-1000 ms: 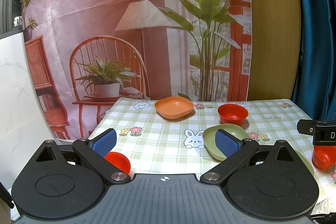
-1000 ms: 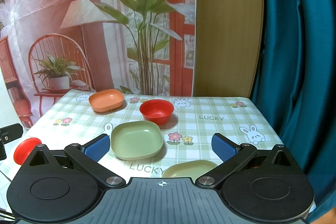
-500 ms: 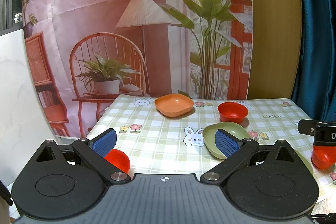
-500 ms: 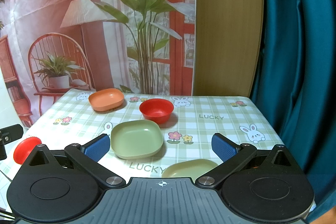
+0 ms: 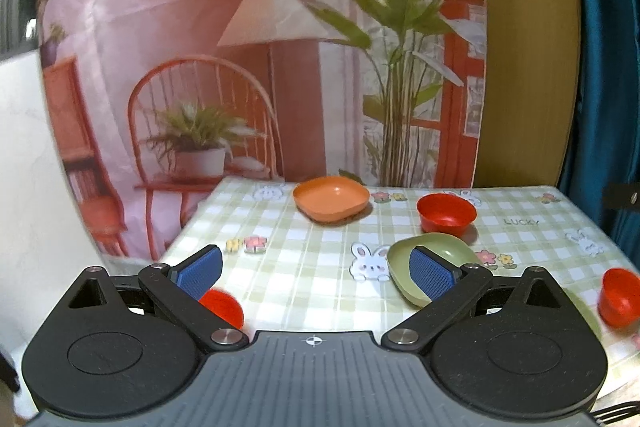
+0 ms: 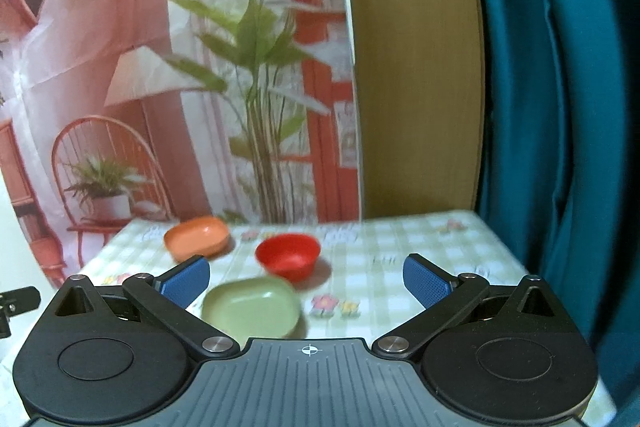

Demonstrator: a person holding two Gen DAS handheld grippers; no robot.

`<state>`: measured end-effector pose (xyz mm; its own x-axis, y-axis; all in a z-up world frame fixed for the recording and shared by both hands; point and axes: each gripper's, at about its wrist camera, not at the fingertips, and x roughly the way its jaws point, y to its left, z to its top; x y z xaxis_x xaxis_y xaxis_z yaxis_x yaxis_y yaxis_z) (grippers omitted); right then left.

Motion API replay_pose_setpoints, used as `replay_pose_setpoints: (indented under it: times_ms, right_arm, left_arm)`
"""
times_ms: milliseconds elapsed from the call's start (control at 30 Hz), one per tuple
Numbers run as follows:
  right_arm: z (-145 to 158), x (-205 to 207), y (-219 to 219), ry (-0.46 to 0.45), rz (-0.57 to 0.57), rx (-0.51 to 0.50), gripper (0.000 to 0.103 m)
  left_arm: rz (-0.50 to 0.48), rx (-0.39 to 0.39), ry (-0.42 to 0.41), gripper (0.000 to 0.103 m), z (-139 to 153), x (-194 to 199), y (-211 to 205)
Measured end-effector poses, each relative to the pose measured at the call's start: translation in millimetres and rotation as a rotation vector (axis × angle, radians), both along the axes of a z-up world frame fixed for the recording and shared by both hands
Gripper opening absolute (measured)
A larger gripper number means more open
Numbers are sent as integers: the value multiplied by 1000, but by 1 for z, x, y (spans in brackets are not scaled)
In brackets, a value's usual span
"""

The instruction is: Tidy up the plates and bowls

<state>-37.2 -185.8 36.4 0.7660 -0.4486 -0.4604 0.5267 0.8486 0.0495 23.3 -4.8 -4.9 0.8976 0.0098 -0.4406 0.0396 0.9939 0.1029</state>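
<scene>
— Plates and bowls, where? Spread over the checked surface (image 5: pixel 320 267), none stacked.
— Orange plate (image 5: pixel 331 197) at the far side, near the backdrop (image 5: pixel 200 47); same plate (image 6: pixel 197 239) far left from the right wrist view.
— Red bowl (image 5: pixel 447 213) just right of it, upright; also seen (image 6: pixel 288 255) beyond the green plate (image 6: pixel 251 307).
— Green plate (image 5: pixel 432 255) nearer, partly hidden behind a blue pad (image 5: pixel 432 275) in the left wrist view.
— More red? Second red bowl (image 5: pixel 222 307) low at the left edge, half covered by the left gripper (image 5: pixel 316 271); third red bowl (image 5: pixel 620 297) at the right edge, blurred.
— Jaws? Spread wide on the left gripper, holding nothing, hovering above the surface.
— Right gripper (image 6: pixel 307 281) likewise: jaws apart, nothing between them, green plate just ahead and left of centre.
— Blur? Strong in the right wrist view; cloth print hard to read there.
— Teal curtain (image 6: pixel 560 107) along the right side, wooden panel (image 6: pixel 412 67) beside it.
</scene>
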Motion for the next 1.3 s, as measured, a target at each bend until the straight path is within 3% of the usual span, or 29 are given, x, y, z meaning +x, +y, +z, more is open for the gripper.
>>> replay_pose_setpoints:
  times_ms: [167, 367, 533, 667, 767, 1167, 1300]
  right_arm:
    - [-2, -2, -24, -17, -8, -14, 103]
    - [-20, 9, -45, 54, -13, -34, 103]
    - [-45, 19, -60, 165, -9, -4, 103]
    - [-69, 25, -62, 245, 11, -38, 102]
    - [-84, 26, -67, 276, 22, -8, 100]
    - [-134, 26, -89, 380, 67, 118, 81]
    - [-147, 21, -93, 400, 55, 143, 68]
  left_arm:
    - [-46, 36, -25, 100, 5, 22, -19]
    - [-102, 17, -31, 100, 0, 47, -48]
    - [-145, 19, 32, 90, -20, 70, -77]
    - [-175, 30, 88, 90, -40, 83, -98]
    - [-195, 40, 129, 90, -54, 90, -110]
    - [-233, 17, 310, 89, -103, 119, -139]
    - [-258, -21, 375, 89, -118, 123, -142]
